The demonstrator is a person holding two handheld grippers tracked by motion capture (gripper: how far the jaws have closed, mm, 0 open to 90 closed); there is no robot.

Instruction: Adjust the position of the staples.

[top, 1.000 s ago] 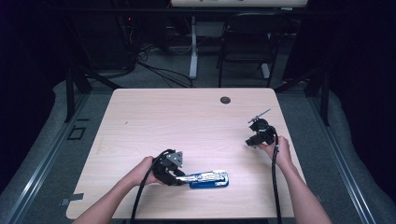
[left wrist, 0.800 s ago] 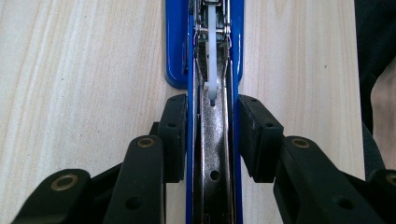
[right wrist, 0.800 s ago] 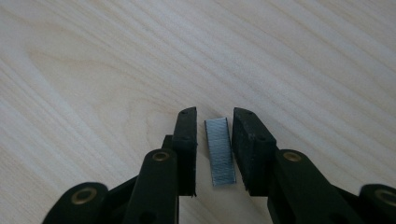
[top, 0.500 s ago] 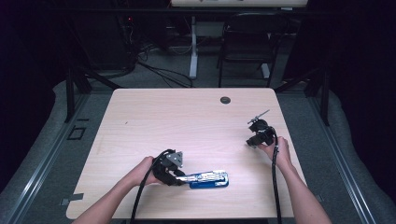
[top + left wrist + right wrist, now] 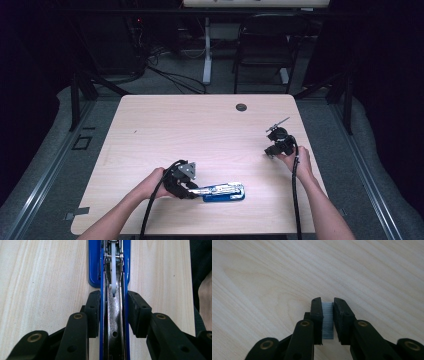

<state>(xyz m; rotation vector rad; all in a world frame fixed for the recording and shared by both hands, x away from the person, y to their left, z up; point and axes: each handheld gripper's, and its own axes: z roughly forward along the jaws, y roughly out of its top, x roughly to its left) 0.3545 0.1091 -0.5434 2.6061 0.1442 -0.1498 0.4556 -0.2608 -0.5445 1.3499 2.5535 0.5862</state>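
A blue stapler [image 5: 222, 191] lies opened out flat near the front edge of the wooden table [image 5: 200, 130], its silver staple channel [image 5: 113, 340] facing up. My left gripper [image 5: 196, 191] is shut on the near end of it, with the pads [image 5: 93, 312] pressed against the blue sides. At the right side of the table my right gripper [image 5: 270, 151] points down at the tabletop. Its jaws have just been closing, and they now pinch a short grey strip of staples [image 5: 327, 315] between the pads [image 5: 316, 315].
A small dark grommet hole [image 5: 241, 107] sits near the table's far edge. A black chair [image 5: 265, 45] and cables on the floor lie beyond the table. Bare wood stretches between the two hands.
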